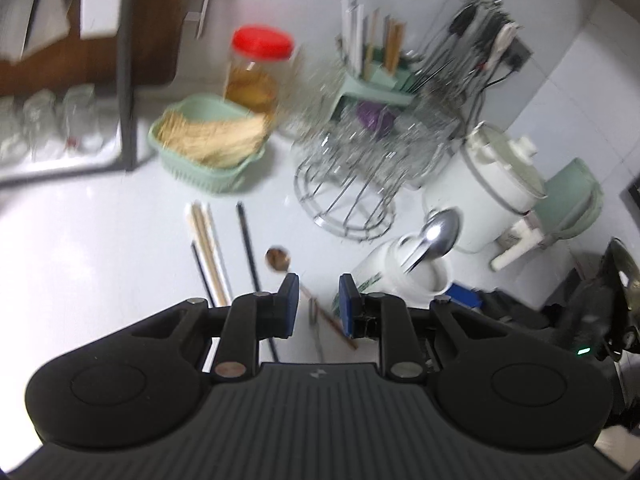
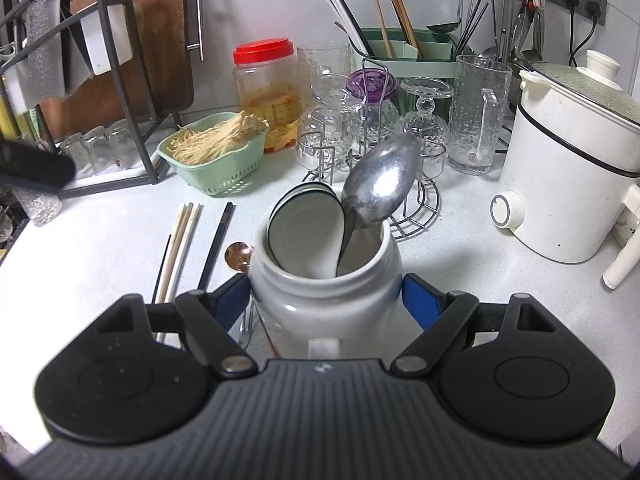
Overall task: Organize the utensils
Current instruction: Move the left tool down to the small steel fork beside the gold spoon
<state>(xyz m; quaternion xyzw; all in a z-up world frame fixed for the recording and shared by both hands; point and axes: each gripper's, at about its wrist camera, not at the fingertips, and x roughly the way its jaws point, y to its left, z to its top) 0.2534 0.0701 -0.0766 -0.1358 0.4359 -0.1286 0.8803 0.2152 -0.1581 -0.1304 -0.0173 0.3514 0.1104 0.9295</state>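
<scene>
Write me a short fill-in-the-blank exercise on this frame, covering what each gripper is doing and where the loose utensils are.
1. The right gripper is shut on the white ____.
2. The large metal spoon stands inside the jar beside a white ____ with a dark rim.
3. The left gripper holds ____ between its pads.
4. The chopsticks lie on the ____.

Missing words: jar; spoon; nothing; counter
</scene>
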